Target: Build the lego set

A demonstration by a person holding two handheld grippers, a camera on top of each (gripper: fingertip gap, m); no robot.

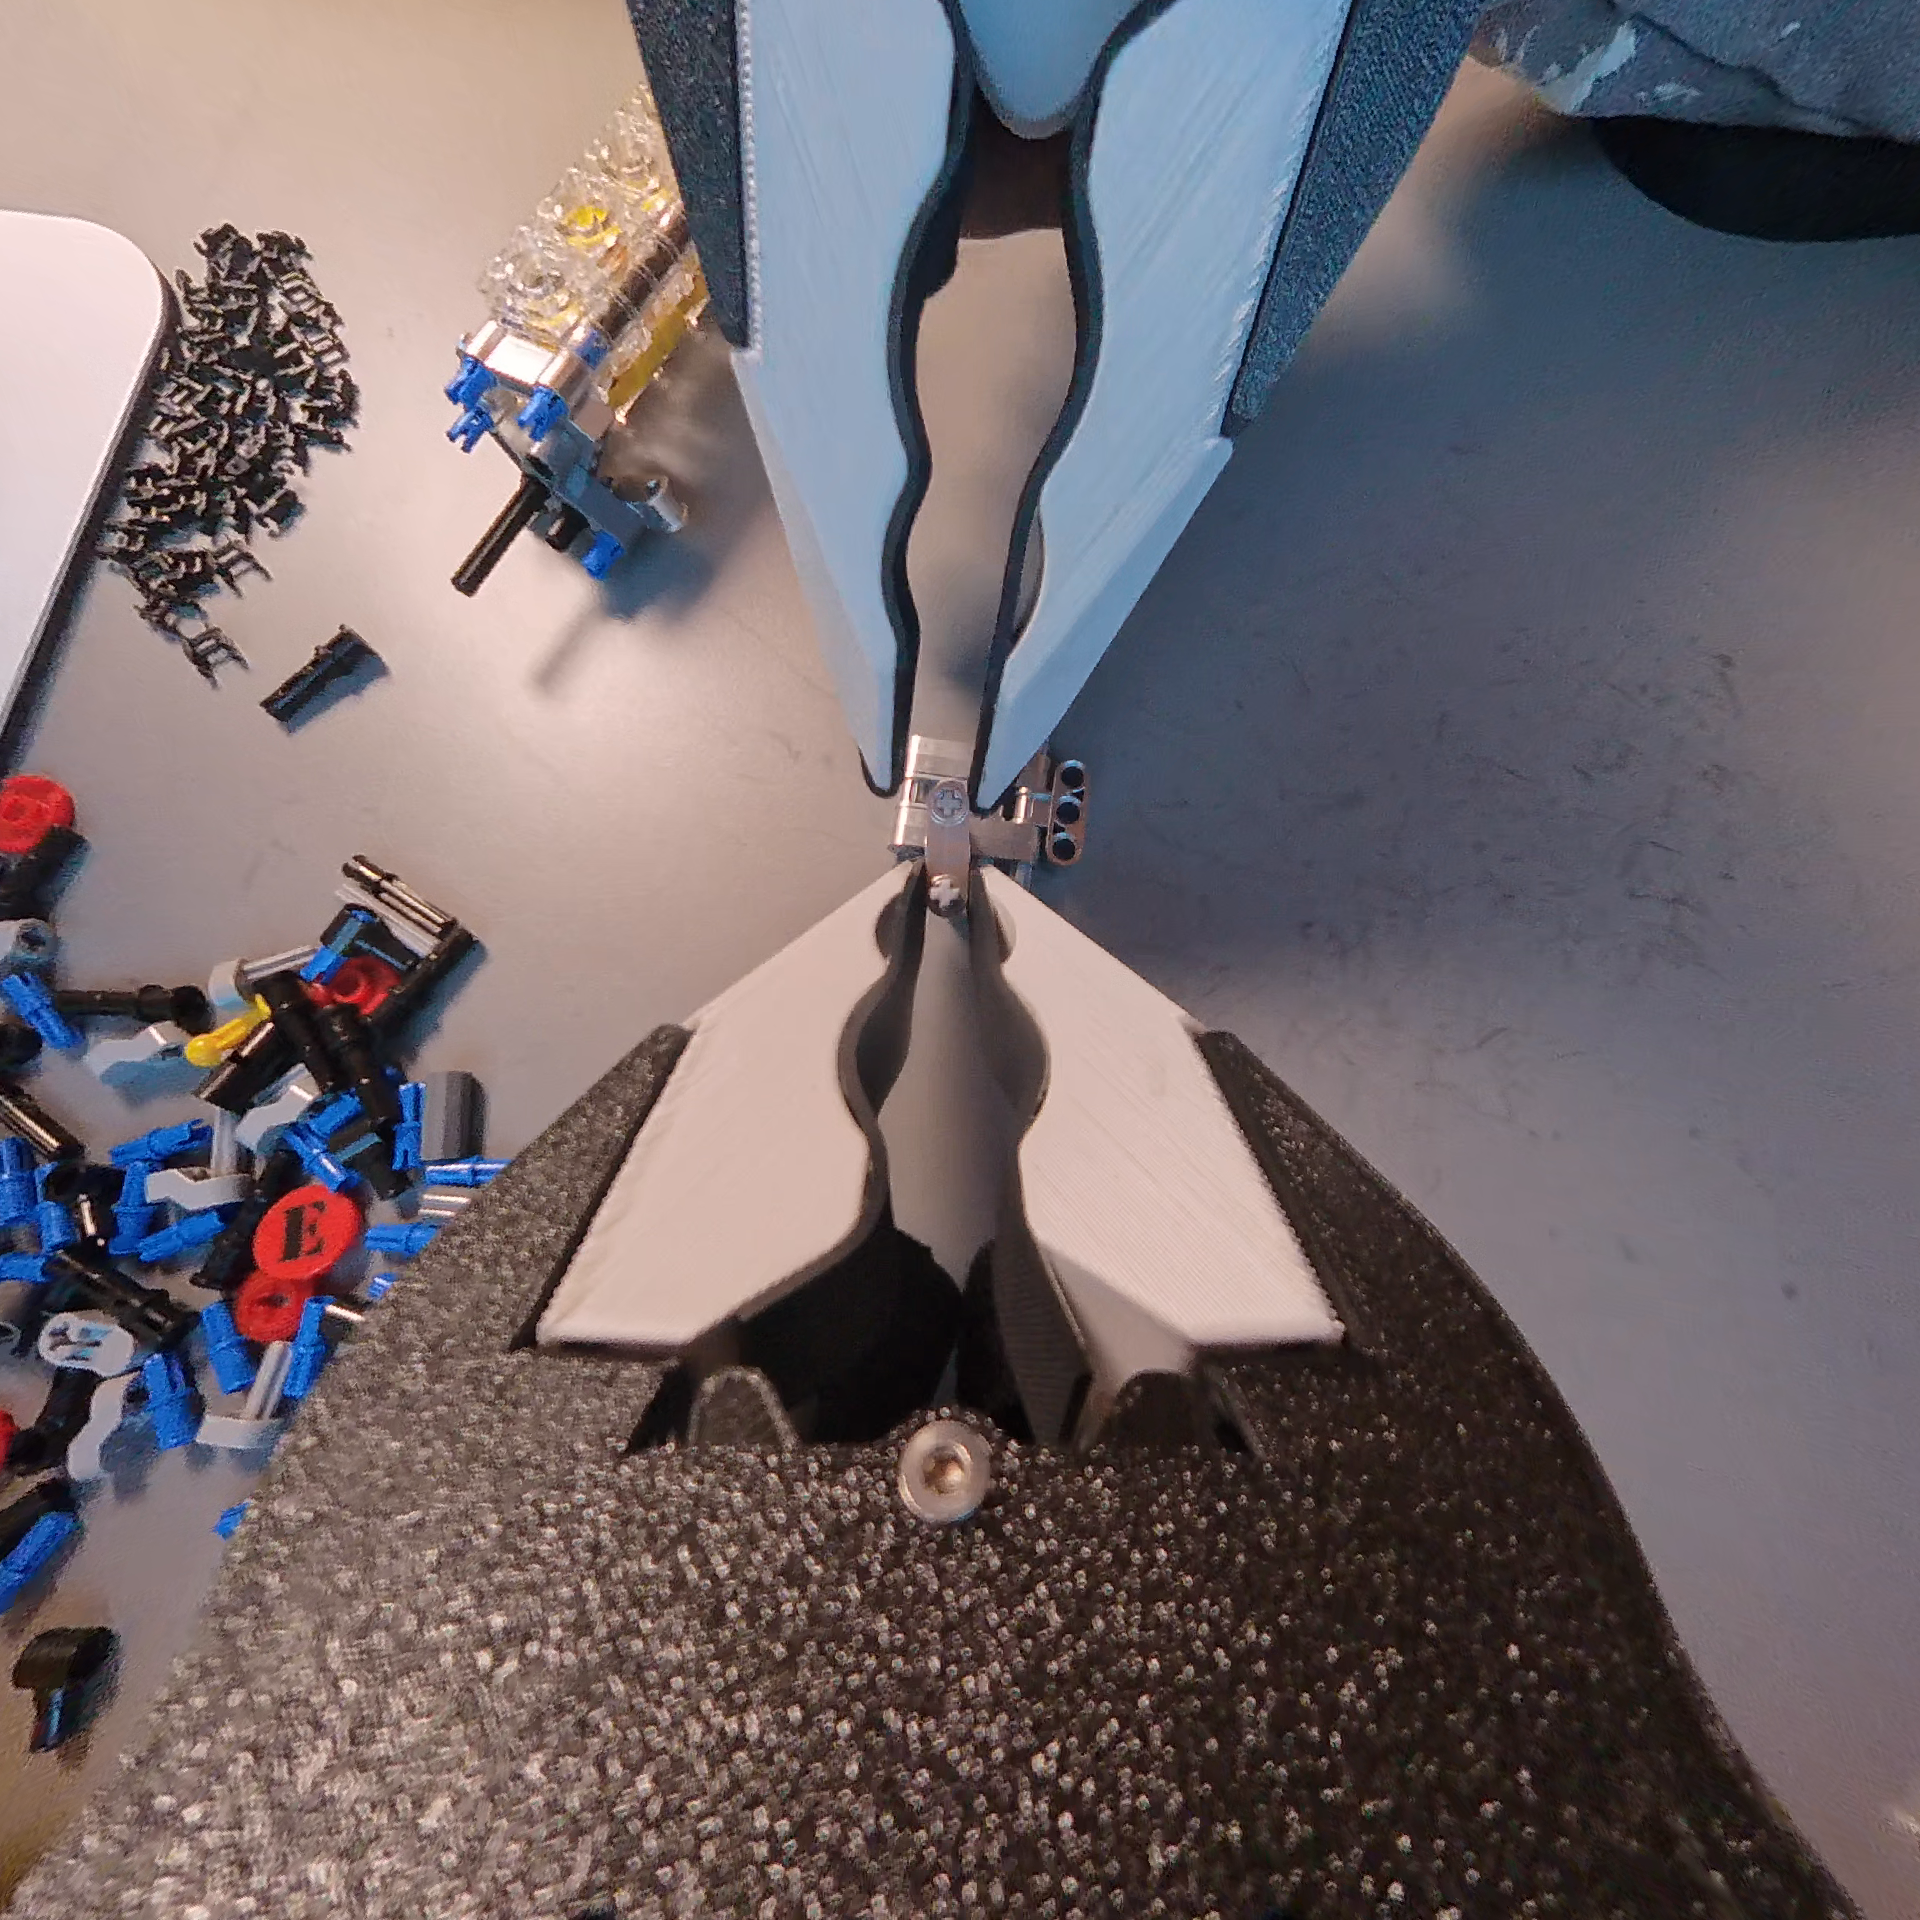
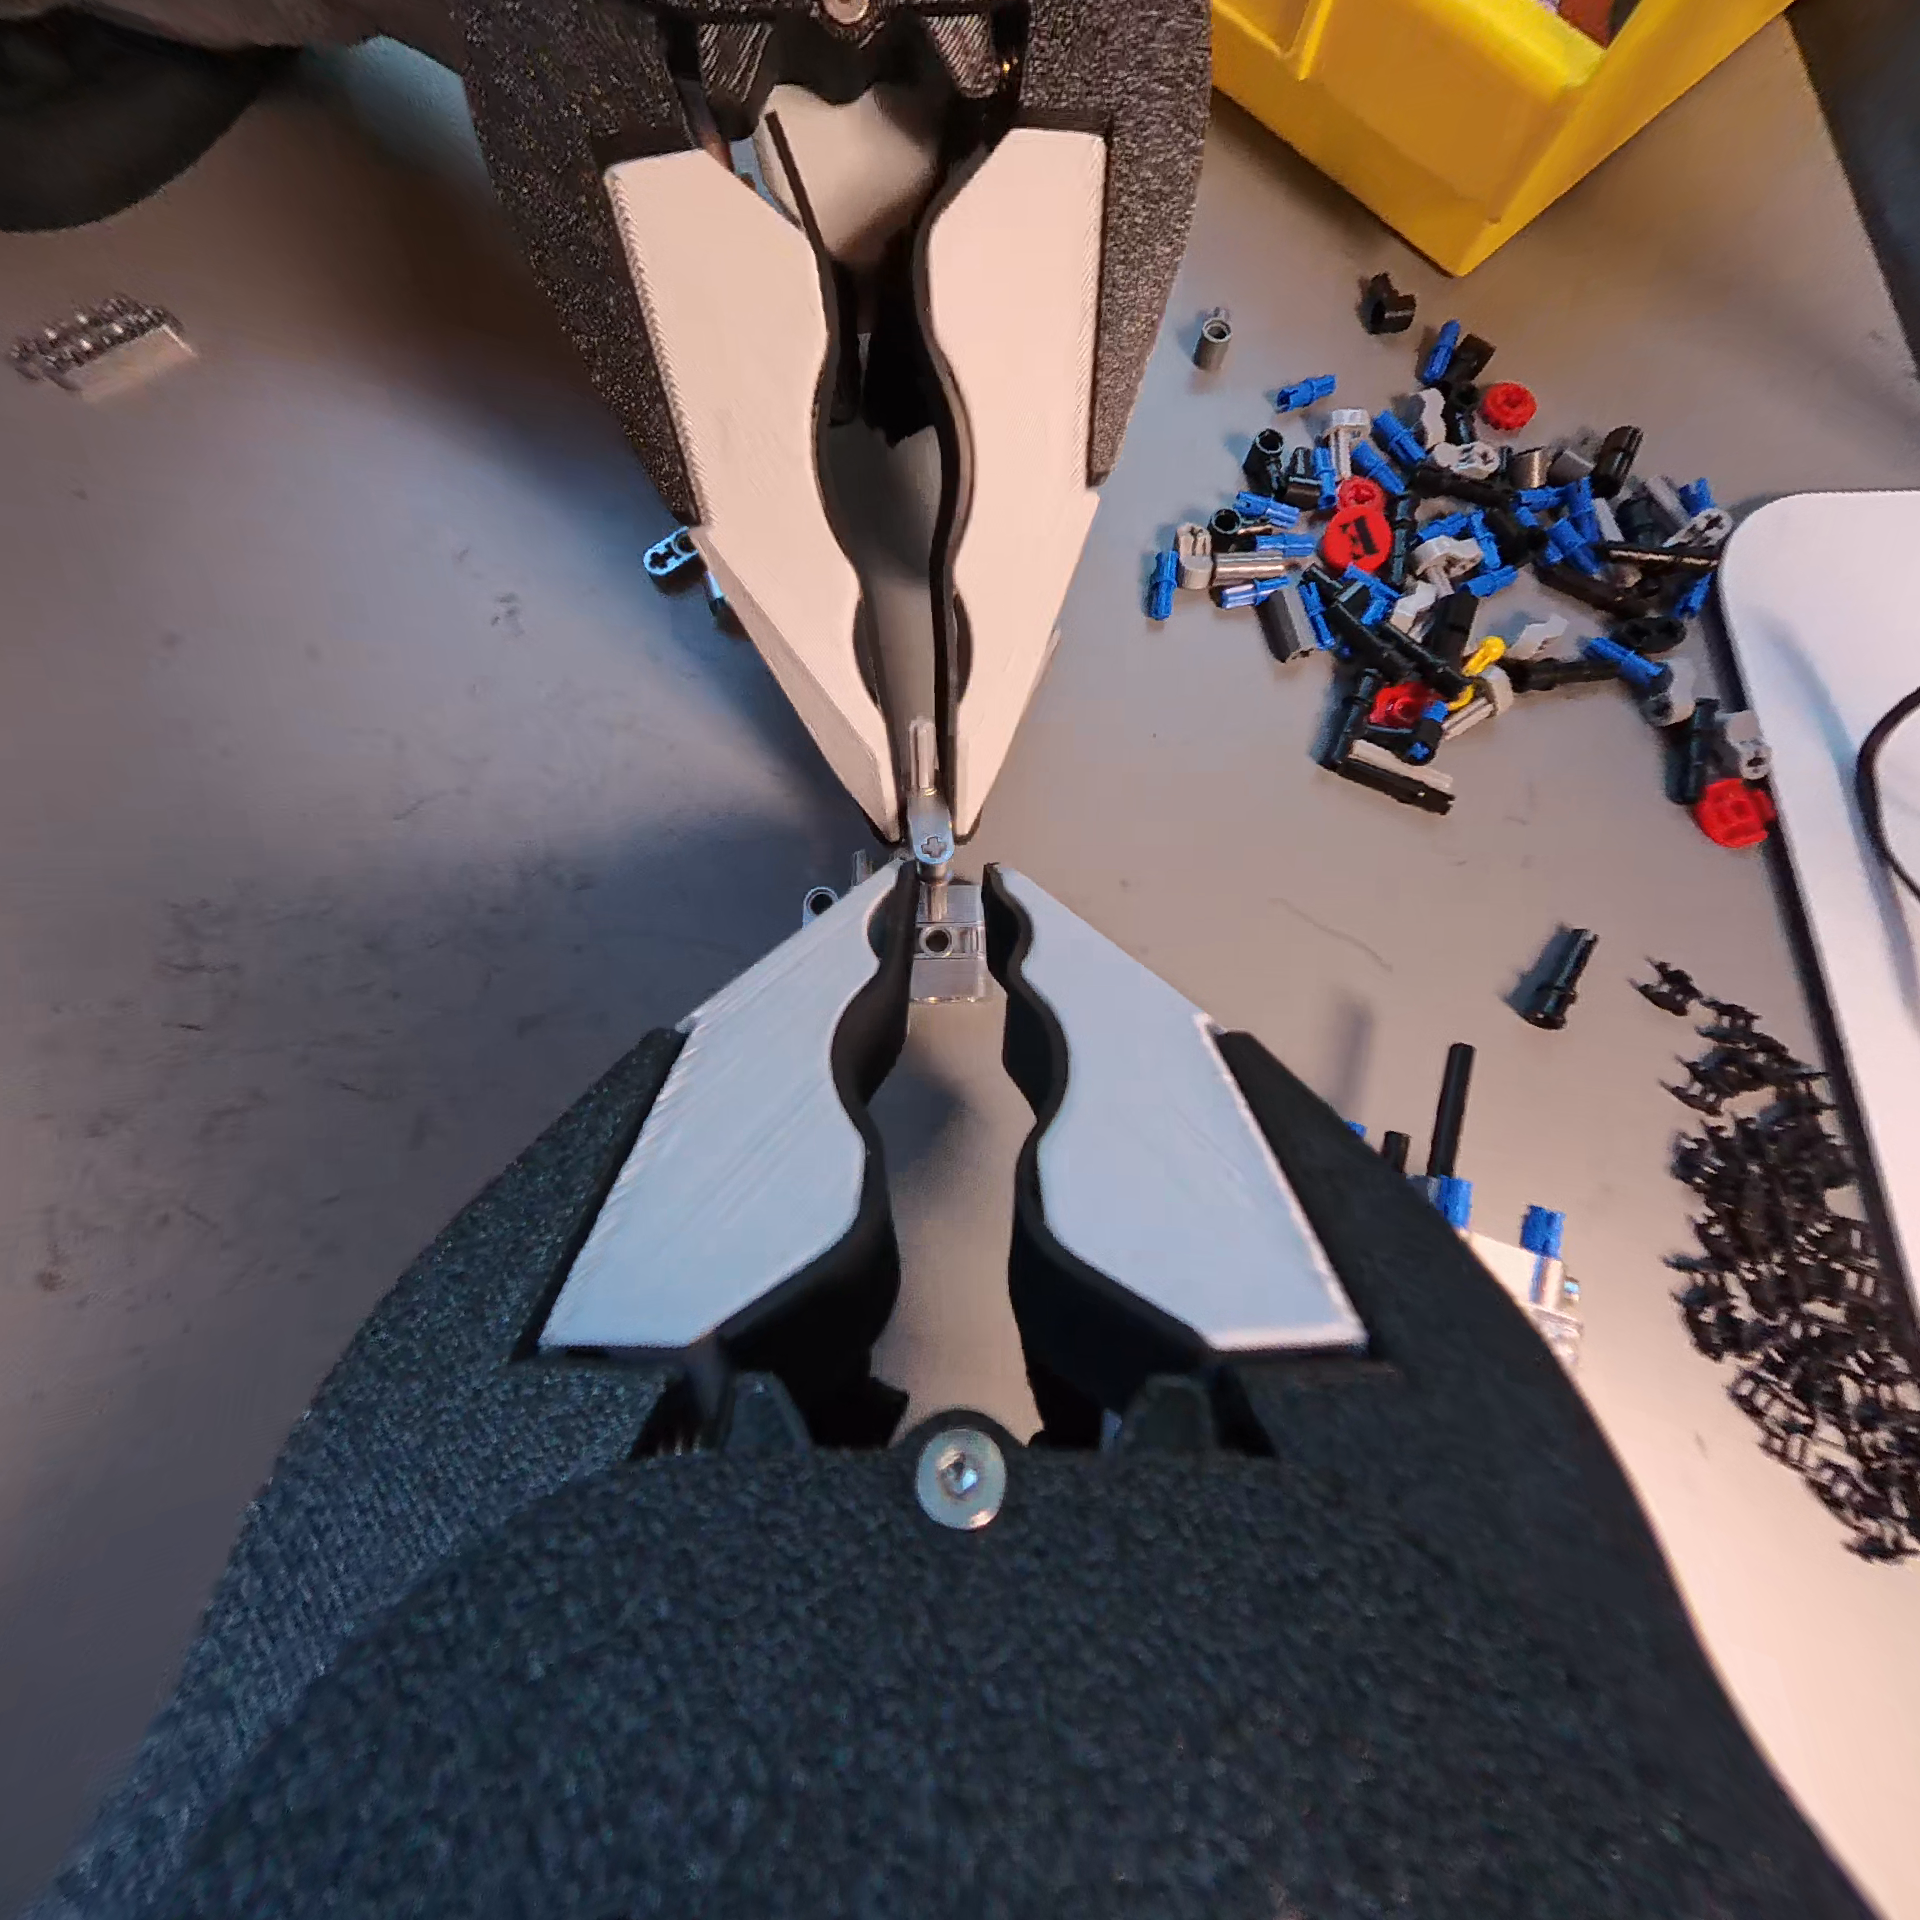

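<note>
1. The left wrist view looks steeply down along its own gripper's fingers [image 1: 790, 1122] at the grey table [image 1: 1455, 831], very close.
2. The right wrist view looks down the same way along its fingers [image 2: 1153, 1143], equally near the table [image 2: 364, 727].
3. The two cameras face each other: each shows the other gripper coming in from the top edge, tips almost meeting.
4. Both share the small grey part [image 1: 935, 821] [image 2: 940, 935] between the tips, the pile of coloured pieces [image 1: 208, 1143] [image 2: 1455, 582] and the heap of black bits [image 1: 229, 416] [image 2: 1787, 1247].
</note>
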